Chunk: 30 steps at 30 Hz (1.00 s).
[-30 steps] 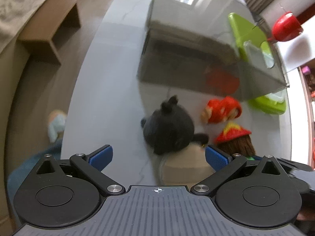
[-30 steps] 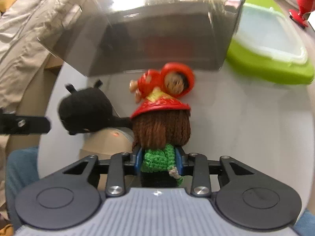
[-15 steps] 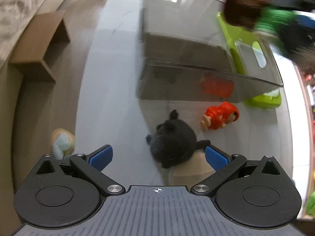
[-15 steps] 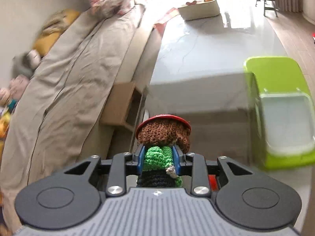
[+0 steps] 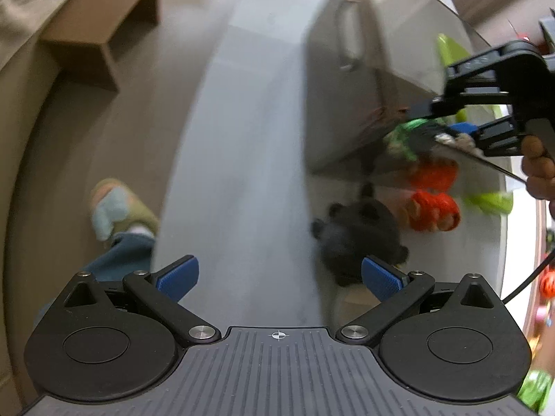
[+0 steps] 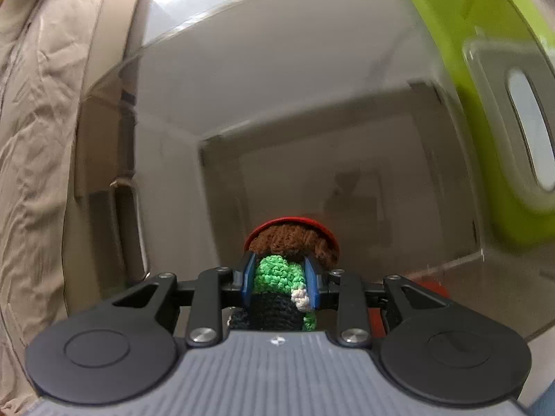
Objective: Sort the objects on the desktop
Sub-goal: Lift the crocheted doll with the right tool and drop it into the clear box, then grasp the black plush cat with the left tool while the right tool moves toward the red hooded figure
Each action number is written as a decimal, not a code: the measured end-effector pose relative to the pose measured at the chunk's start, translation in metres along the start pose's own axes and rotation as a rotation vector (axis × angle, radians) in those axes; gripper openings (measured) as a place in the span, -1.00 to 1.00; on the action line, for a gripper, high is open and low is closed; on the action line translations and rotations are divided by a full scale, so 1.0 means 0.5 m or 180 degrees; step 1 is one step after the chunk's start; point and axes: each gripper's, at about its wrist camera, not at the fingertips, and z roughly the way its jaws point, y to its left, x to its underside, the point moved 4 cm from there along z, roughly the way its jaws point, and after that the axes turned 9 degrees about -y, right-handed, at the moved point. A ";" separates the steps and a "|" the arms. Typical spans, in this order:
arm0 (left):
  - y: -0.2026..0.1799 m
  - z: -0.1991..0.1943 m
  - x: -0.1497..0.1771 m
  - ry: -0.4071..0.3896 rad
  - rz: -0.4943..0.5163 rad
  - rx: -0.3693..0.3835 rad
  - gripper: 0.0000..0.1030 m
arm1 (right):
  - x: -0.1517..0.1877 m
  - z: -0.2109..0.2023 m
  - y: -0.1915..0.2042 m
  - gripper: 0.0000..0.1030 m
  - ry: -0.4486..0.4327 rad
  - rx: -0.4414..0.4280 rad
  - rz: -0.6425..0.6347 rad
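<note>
Your right gripper (image 6: 279,277) clamps the crochet doll (image 6: 289,260) over the smoky bin (image 6: 312,111).
Left gripper (image 5: 279,274) gapes unladen above the grey desk (image 5: 236,173); black plush (image 5: 357,239) near its right edge.

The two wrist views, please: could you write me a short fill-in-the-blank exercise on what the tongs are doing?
1. The right tongs are shut on a crocheted doll with a ____ sweater.
2. The doll hangs over the clear smoky plastic ____.
3. The left tongs are ____, holding nothing.

Missing words: green; bin; open
</note>
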 end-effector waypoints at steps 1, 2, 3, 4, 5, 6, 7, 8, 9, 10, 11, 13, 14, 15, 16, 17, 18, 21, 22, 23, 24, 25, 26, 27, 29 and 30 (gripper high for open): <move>-0.013 0.003 0.005 0.0017 0.0061 0.0000 1.00 | 0.010 0.000 -0.011 -0.37 0.0042 -0.0009 0.0042; -0.027 0.006 0.014 0.0042 0.0127 -0.0002 1.00 | 0.022 -0.004 -0.017 -0.37 0.0055 -0.0031 0.0054; -0.041 0.009 0.023 0.0067 0.0192 -0.0004 1.00 | 0.034 -0.007 -0.023 -0.36 0.0061 -0.0052 0.0060; -0.052 0.011 0.033 0.0088 0.0241 -0.0012 1.00 | 0.046 -0.010 -0.028 -0.36 0.0044 -0.0070 0.0057; -0.063 0.012 0.046 0.0108 0.0295 -0.0033 1.00 | 0.061 -0.013 -0.033 -0.36 0.0028 -0.0090 0.0059; -0.073 0.013 0.058 0.0127 0.0345 -0.0055 1.00 | 0.076 -0.015 -0.038 -0.36 0.0029 -0.0115 0.0055; -0.081 0.014 0.071 0.0124 0.0361 -0.0093 1.00 | 0.091 -0.017 -0.044 -0.35 0.0040 -0.0144 0.0050; -0.088 0.016 0.084 0.0122 0.0378 -0.0131 1.00 | 0.107 -0.020 -0.048 -0.35 0.0052 -0.0168 0.0028; -0.095 0.017 0.096 0.0121 0.0393 -0.0169 1.00 | 0.122 -0.024 -0.049 -0.35 0.0070 -0.0180 -0.0032; -0.101 0.023 0.107 0.0133 0.0384 -0.0213 1.00 | 0.138 -0.029 -0.050 -0.34 0.0068 -0.0190 -0.0083; -0.107 0.029 0.118 0.0146 0.0375 -0.0256 1.00 | 0.152 -0.034 -0.053 -0.31 0.0024 -0.0196 -0.0116; -0.120 0.041 0.137 0.0192 0.0359 -0.0338 1.00 | 0.171 -0.058 -0.052 -0.17 -0.0187 -0.0238 -0.0235; -0.128 0.045 0.147 0.0210 0.0346 -0.0376 1.00 | 0.177 -0.077 -0.051 -0.08 -0.0346 -0.0278 -0.0316; -0.136 0.050 0.157 0.0228 0.0332 -0.0414 1.00 | 0.179 -0.106 -0.052 0.07 -0.0549 -0.0339 -0.0401; -0.142 0.054 0.166 0.0243 0.0318 -0.0456 1.00 | 0.180 -0.137 -0.057 0.19 -0.0741 -0.0393 -0.0463; -0.148 0.059 0.173 0.0256 0.0305 -0.0498 1.00 | 0.181 -0.168 -0.063 0.23 -0.0933 -0.0446 -0.0525; -0.153 0.064 0.177 0.0261 0.0289 -0.0544 1.00 | 0.184 -0.200 -0.071 0.27 -0.1109 -0.0493 -0.0577; -0.166 0.079 0.187 0.0253 0.0286 -0.0633 1.00 | 0.215 -0.291 -0.114 0.31 -0.1514 -0.0621 -0.0654; -0.169 0.083 0.188 0.0254 0.0315 -0.0651 1.00 | 0.234 -0.320 -0.130 0.35 -0.1608 -0.0700 -0.0685; -0.172 0.086 0.189 0.0255 0.0341 -0.0671 1.00 | 0.252 -0.349 -0.146 0.38 -0.1703 -0.0778 -0.0716; -0.173 0.088 0.190 0.0255 0.0349 -0.0701 1.00 | 0.273 -0.373 -0.165 0.45 -0.1776 -0.0845 -0.0737; -0.173 0.090 0.191 0.0261 0.0341 -0.0718 1.00 | 0.296 -0.384 -0.189 0.48 -0.1803 -0.0885 -0.0735; -0.175 0.091 0.192 0.0272 0.0326 -0.0696 1.00 | 0.320 -0.395 -0.213 0.48 -0.1830 -0.0925 -0.0733; -0.177 0.093 0.193 0.0280 0.0312 -0.0674 1.00 | 0.345 -0.402 -0.236 0.48 -0.1848 -0.0950 -0.0728; -0.181 0.089 0.193 0.0213 0.0310 -0.0638 1.00 | 0.395 -0.389 -0.281 0.48 -0.1830 -0.0887 -0.0697; -0.183 0.085 0.193 0.0153 0.0305 -0.0640 1.00 | 0.412 -0.376 -0.301 0.48 -0.1786 -0.0826 -0.0680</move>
